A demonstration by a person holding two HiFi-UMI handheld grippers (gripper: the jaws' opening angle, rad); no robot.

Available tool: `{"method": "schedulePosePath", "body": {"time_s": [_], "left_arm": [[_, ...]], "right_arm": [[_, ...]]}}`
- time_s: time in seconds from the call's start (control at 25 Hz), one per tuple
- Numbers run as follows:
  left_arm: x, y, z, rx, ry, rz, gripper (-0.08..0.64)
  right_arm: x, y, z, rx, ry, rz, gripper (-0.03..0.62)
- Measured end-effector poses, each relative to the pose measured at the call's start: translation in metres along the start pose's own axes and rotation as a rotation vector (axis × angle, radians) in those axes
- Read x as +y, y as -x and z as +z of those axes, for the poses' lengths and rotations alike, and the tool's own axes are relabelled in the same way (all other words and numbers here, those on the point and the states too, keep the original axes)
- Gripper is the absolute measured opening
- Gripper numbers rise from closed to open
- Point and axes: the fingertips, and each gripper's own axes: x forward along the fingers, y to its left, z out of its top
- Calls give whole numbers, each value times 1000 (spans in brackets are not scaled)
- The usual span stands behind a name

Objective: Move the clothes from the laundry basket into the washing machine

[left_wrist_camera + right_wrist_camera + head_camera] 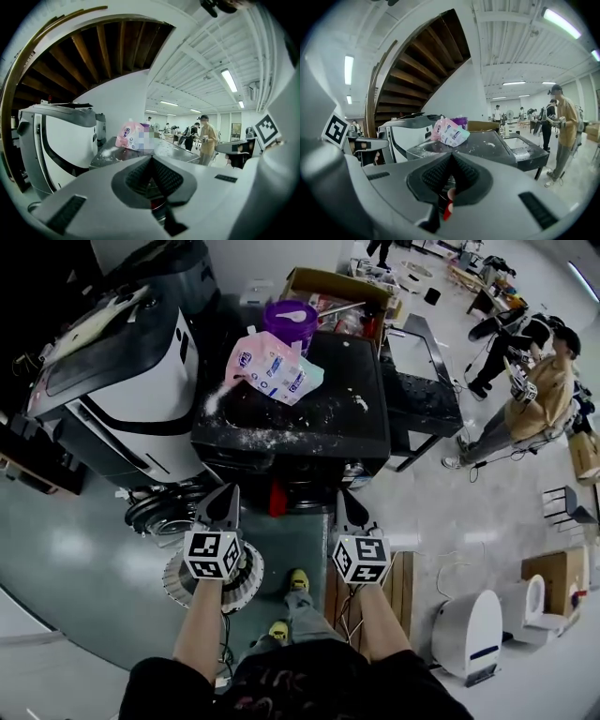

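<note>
- Right of the washing machine [117, 390], a pink detergent pouch [272, 367] is carried on the black tabletop [347, 418].
- Before the washing machine, the left tongs [228, 498] and right tongs [342, 501] are held clenched on nothing, likely between loads.
- Clothes and laundry basket are shown nowhere.

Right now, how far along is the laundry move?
Nothing looks done: no clothes or basket show in any view. In hand: nothing; left claw and right claw are shut and empty, facing the black cabinet with the pink pouch, white appliance beside it. The whole transfer seems left.
</note>
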Motion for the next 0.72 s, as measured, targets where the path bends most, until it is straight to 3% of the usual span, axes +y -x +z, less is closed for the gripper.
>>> {"method": "schedulePosePath", "body": {"time_s": [0.72], "left_arm": [[-3, 82, 58, -103, -68, 46, 11]], "right_arm": [[-1, 82, 43, -65, 1, -40, 3]]}}
